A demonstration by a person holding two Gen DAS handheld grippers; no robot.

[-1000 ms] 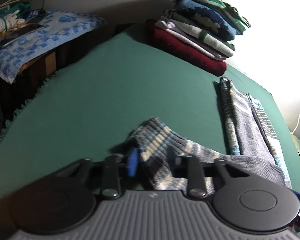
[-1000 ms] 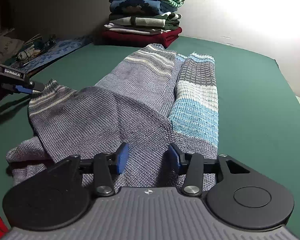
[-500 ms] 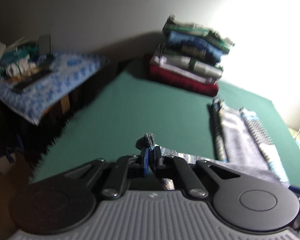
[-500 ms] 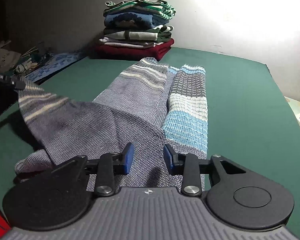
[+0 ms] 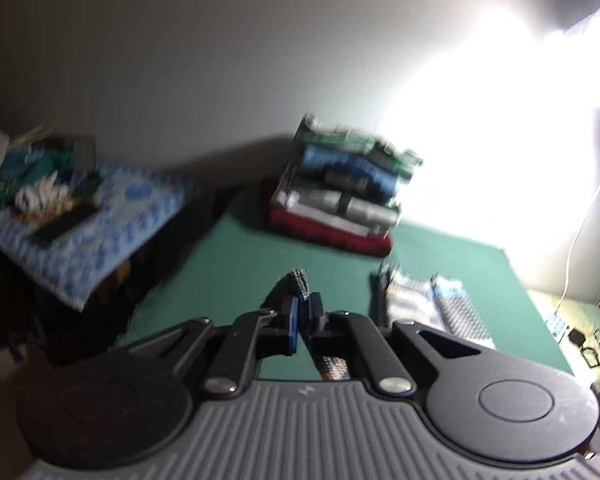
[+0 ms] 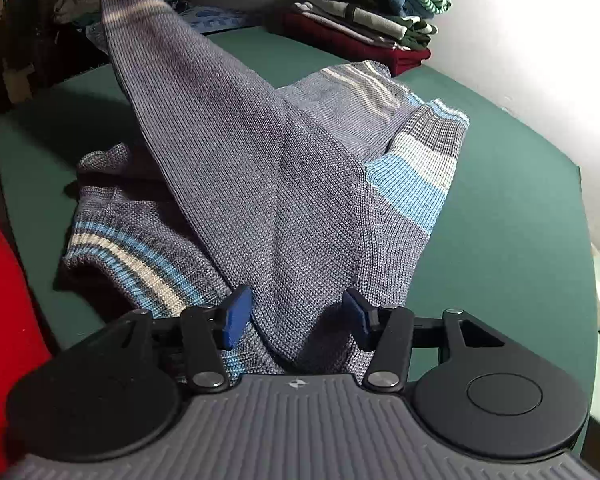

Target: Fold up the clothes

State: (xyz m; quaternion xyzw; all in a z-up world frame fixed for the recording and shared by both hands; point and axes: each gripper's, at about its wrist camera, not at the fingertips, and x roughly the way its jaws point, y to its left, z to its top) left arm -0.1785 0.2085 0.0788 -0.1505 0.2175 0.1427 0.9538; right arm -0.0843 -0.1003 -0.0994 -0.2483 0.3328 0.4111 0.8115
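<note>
- The grey striped sweater is lying on the green worktop, one sleeve rising off it towards the upper left.
- The left hand-held gripper is pinching the sleeve's cuff tight between closed jaws.
- The right hand-held gripper is hovering over the sweater's near edge; its jaws have just been opening, gripping nothing, knit between them.
- A stack of folded clothes is sitting at the far end.

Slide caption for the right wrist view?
Open right gripper over grey striped sweater, one sleeve lifted, on green table.
</note>
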